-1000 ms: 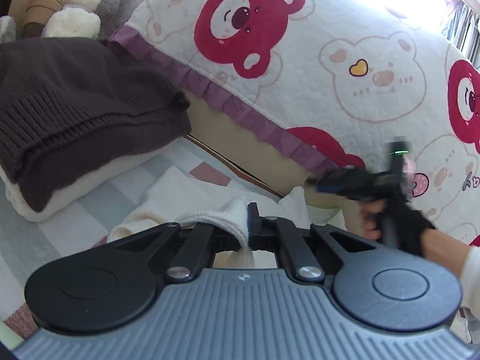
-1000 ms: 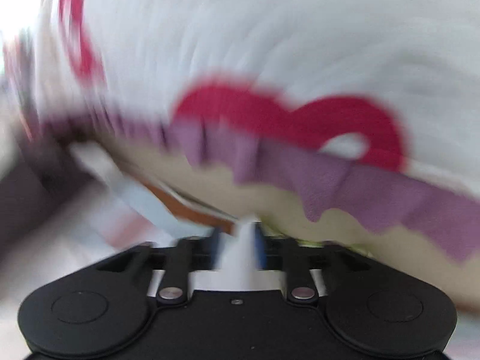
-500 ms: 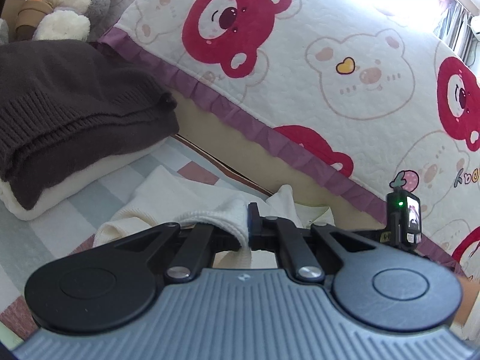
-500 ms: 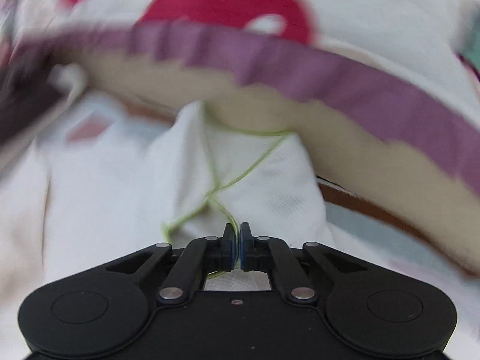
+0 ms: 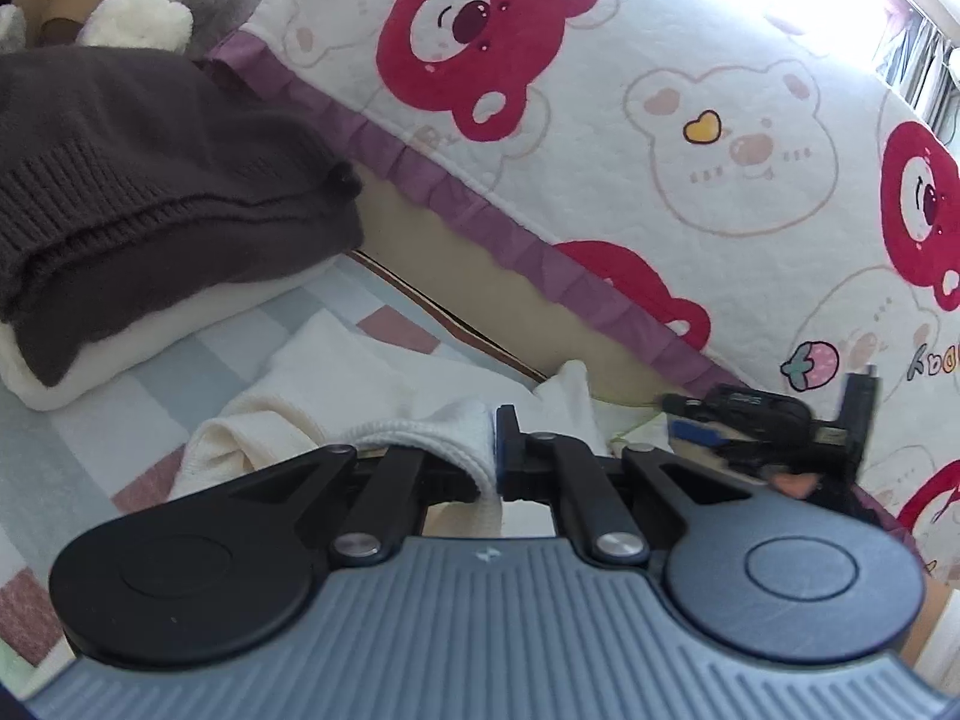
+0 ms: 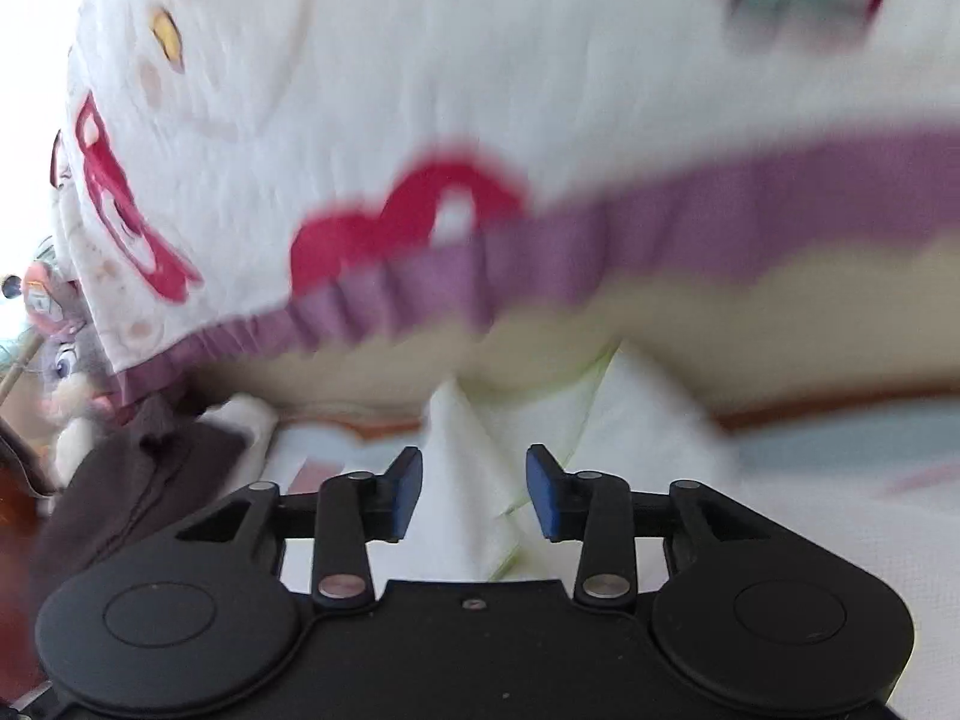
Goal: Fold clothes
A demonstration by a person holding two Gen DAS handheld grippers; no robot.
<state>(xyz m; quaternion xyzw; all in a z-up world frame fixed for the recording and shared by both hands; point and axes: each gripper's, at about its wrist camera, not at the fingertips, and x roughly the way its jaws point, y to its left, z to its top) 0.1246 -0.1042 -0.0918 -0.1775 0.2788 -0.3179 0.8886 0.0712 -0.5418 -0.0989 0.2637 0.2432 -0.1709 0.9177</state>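
Cream knit garment [image 5: 372, 384], half-gathered, lies on the checked bedsheet [image 5: 150, 384] near the edge where the bear-print quilt [image 5: 600, 120] hangs down, beside a folded brown sweater [image 5: 150, 180]. My left gripper [image 5: 498, 450] is clamped tight on a ribbed hem of it. My right gripper [image 6: 474, 492], jaws just opened to about half, straddles a white fold with a green thread, its pads clear of the cloth. I judge the fold mid-step: one edge secured, the other released or being re-taken. Next I would close the right jaws on a clean corner, then draw both edges level before laying them over. Right view is blurred.
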